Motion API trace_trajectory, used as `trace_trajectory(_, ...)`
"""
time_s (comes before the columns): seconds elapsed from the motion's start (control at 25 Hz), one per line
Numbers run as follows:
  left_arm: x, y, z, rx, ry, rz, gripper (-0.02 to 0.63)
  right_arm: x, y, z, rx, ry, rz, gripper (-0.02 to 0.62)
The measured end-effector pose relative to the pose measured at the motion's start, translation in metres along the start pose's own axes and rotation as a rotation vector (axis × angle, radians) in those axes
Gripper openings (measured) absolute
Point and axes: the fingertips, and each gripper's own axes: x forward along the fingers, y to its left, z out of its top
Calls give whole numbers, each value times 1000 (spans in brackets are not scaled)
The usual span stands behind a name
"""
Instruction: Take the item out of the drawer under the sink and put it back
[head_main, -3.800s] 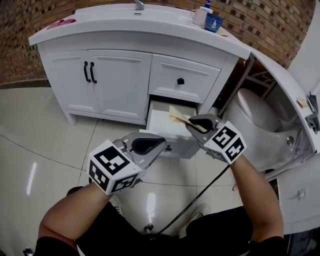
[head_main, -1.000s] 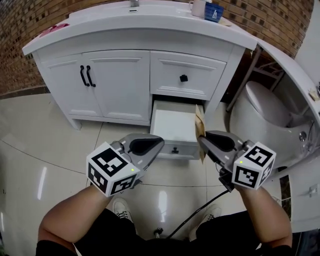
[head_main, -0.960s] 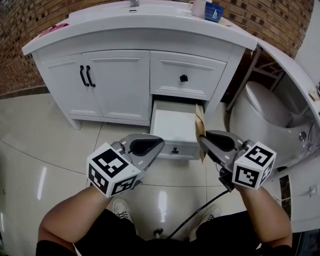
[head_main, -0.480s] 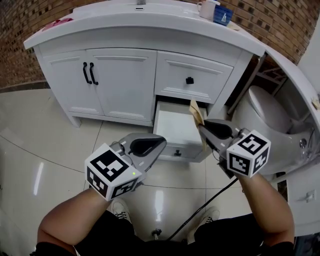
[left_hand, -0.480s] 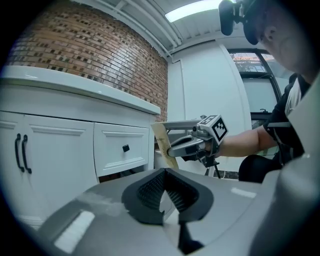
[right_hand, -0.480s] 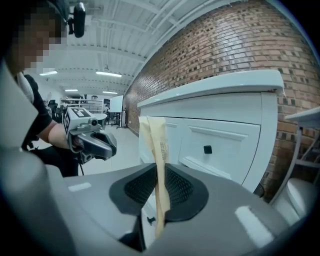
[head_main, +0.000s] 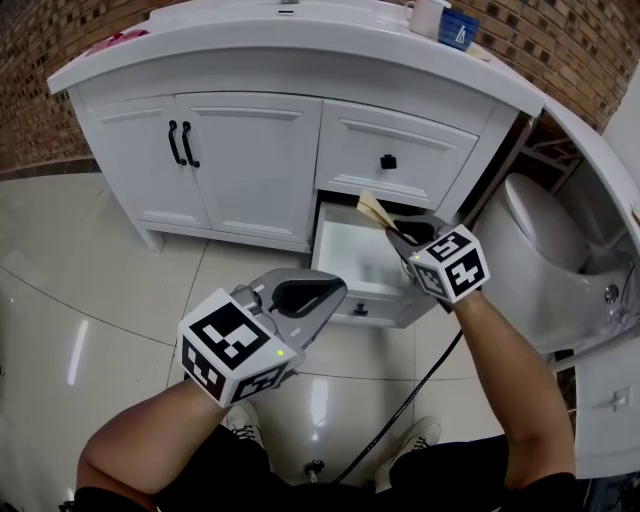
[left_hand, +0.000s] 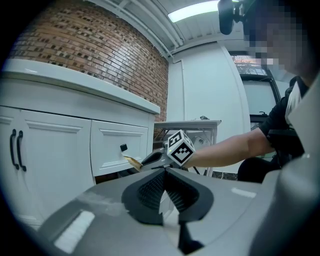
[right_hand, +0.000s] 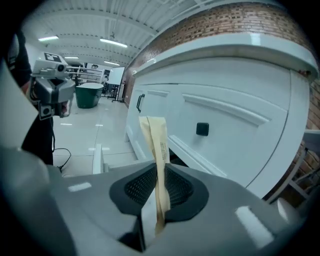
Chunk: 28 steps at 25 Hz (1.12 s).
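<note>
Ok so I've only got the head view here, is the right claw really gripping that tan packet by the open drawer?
Observer: Yes. In the right gripper view the right claw is shut on the tan paper packet, which stands edge-on, pinched between its jaws.
Operator: And is the left claw carrying anything?
Observer: No. The left gripper view shows the left claw shut, jaws together with nothing between them.
Operator: Any markings on the packet?
Observer: The right gripper view shows small dark print on one face, too small to read.
</note>
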Motion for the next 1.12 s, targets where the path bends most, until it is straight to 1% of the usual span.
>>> trace_trajectory(0.16,1,1,-1,-9,4,-4,6,36,-7,-22,58,101,11,55)
trace_trajectory(0.24,1,3,-1,-13,3,-2,6,52,-10,-32,61,150,13,55)
trace_trajectory(0.36,2,6,-1,-22,5,-4,6,70,-12,-41,47,210,9,55)
trace_trajectory(0.44,2,7,-1,-29,8,-6,6,77,-13,-43,37,228,5,58)
trace_trajectory(0.68,1,10,-3,-36,10,-8,6,92,-10,-55,-60,316,3,64)
trace_trajectory(0.76,2,11,-4,-38,10,-9,6,96,-6,-60,-86,345,21,65)
trace_trajectory(0.88,4,12,-5,-37,14,-3,6,105,10,-69,-116,388,92,68)
trace_trajectory(0.96,4,13,-5,-33,17,0,6,108,12,-77,-126,422,102,88)
trace_trajectory(1.0,3,13,-4,-34,16,2,6,108,12,-80,-124,432,102,111)
trace_trajectory(1.12,3,13,-5,-33,14,-5,6,108,13,-80,-108,431,109,112)
